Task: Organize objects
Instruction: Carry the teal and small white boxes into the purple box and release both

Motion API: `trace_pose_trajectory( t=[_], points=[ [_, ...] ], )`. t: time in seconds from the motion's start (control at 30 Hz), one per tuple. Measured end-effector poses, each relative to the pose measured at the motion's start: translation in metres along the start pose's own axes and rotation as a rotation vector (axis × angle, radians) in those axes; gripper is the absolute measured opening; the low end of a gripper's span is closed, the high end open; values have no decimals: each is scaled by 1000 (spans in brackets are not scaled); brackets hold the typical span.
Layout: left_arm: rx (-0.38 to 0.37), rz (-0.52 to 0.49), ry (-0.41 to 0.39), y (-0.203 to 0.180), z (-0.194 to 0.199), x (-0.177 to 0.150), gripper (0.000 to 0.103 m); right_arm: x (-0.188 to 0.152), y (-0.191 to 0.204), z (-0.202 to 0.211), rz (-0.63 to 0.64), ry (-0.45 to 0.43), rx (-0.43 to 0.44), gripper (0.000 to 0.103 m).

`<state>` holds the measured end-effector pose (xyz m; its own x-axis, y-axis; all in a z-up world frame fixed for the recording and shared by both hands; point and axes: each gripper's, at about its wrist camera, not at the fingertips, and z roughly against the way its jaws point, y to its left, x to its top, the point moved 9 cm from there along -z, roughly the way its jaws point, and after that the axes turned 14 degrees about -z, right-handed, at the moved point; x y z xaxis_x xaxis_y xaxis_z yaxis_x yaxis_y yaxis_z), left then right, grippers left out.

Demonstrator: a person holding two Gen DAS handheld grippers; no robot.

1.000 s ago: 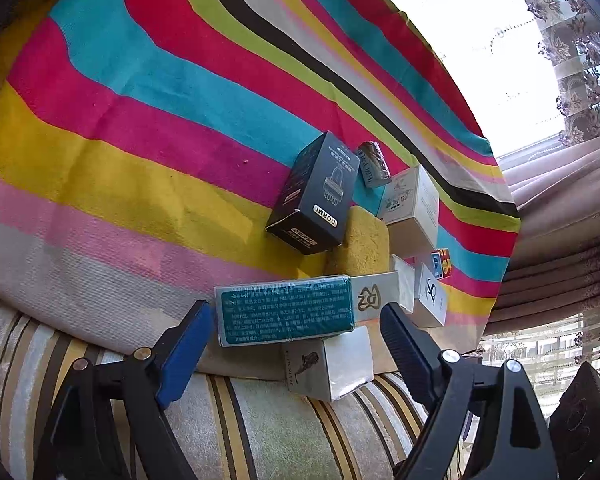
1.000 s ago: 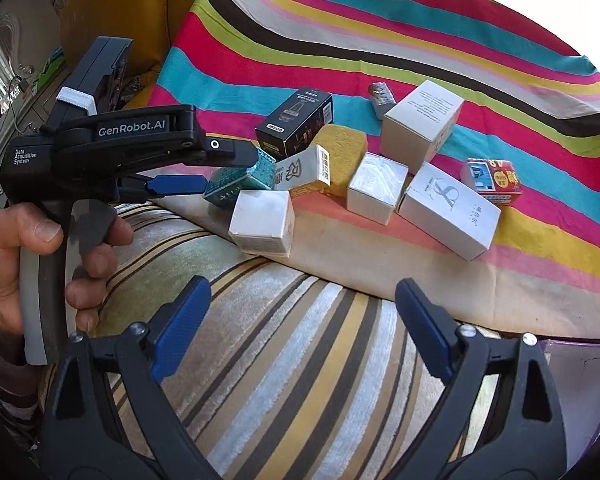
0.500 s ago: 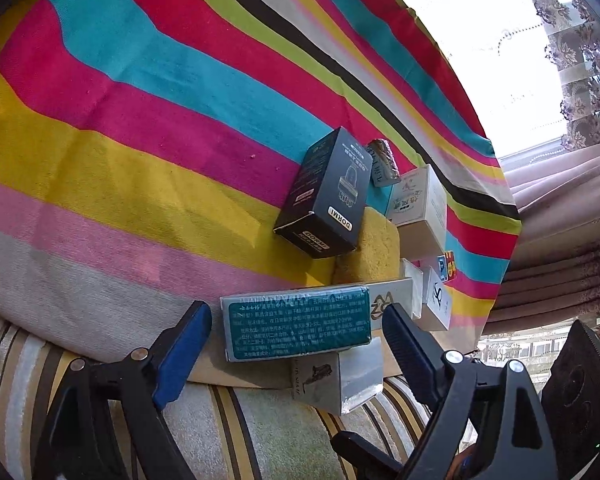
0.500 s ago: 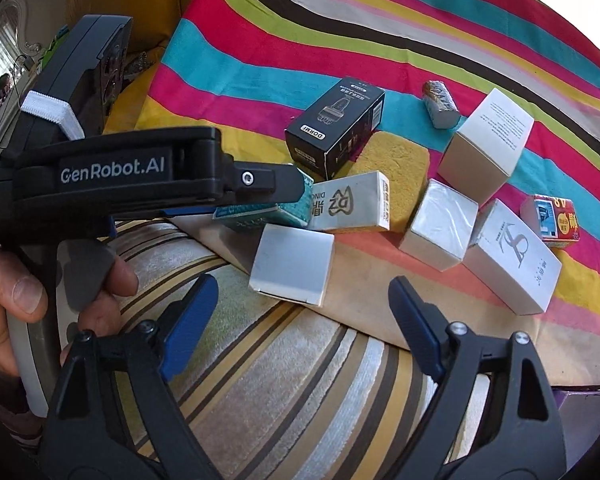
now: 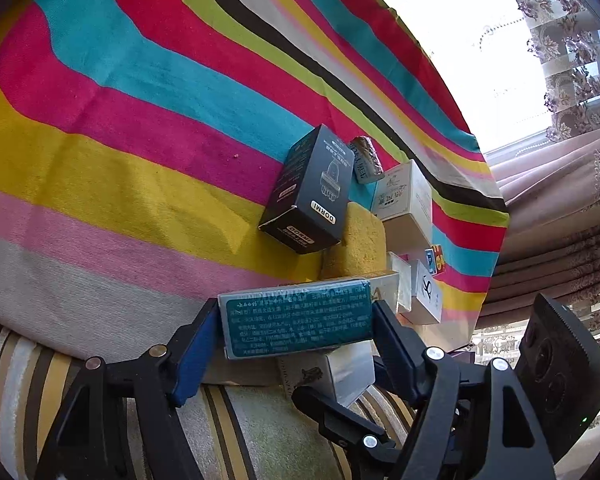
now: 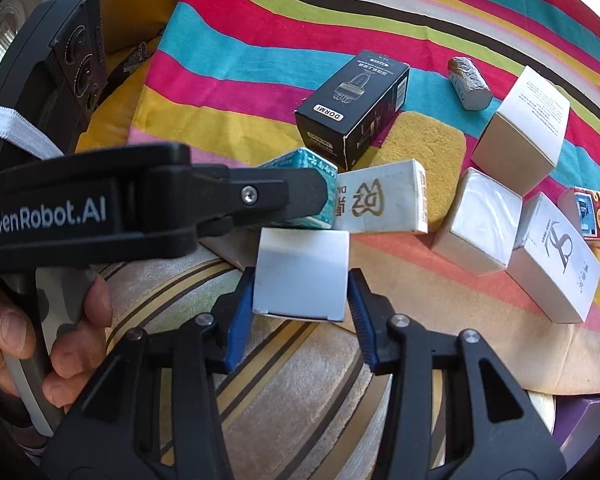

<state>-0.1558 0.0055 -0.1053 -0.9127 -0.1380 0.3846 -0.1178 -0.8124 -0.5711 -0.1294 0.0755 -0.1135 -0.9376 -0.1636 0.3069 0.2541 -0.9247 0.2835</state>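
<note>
The left gripper [image 5: 296, 334], its jaws just closing, grasps the teal box [image 5: 298, 322] by its ends near the front edge of the striped cloth [image 5: 140, 120]. The right gripper [image 6: 300, 312], jaws also just closing, clamps the silver box [image 6: 302, 274] at that same edge, just below the teal box.

Sponge [image 6: 420, 140] between DORMI box [image 6: 356, 108] and cube box [image 6: 476, 220]

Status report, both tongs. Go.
Left tongs just closed on teal box. Right tongs just closed on silver box. Boxes touch; neighbours crowd close.
</note>
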Motion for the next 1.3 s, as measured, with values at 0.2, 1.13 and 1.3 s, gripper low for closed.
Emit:
trace_pose_trajectory(
  t=[0.2, 1.13, 1.3],
  points=[
    [-23, 23, -61, 0, 12, -6, 75, -4, -10, 22, -68, -47, 42, 47],
    [-11, -303, -142, -126, 37, -37, 75, -78, -171, 183, -399, -359, -125, 47],
    [-28, -377, -104, -157, 21, -49, 75, -94, -205, 202, -453, -396, -190, 47]
  ],
)
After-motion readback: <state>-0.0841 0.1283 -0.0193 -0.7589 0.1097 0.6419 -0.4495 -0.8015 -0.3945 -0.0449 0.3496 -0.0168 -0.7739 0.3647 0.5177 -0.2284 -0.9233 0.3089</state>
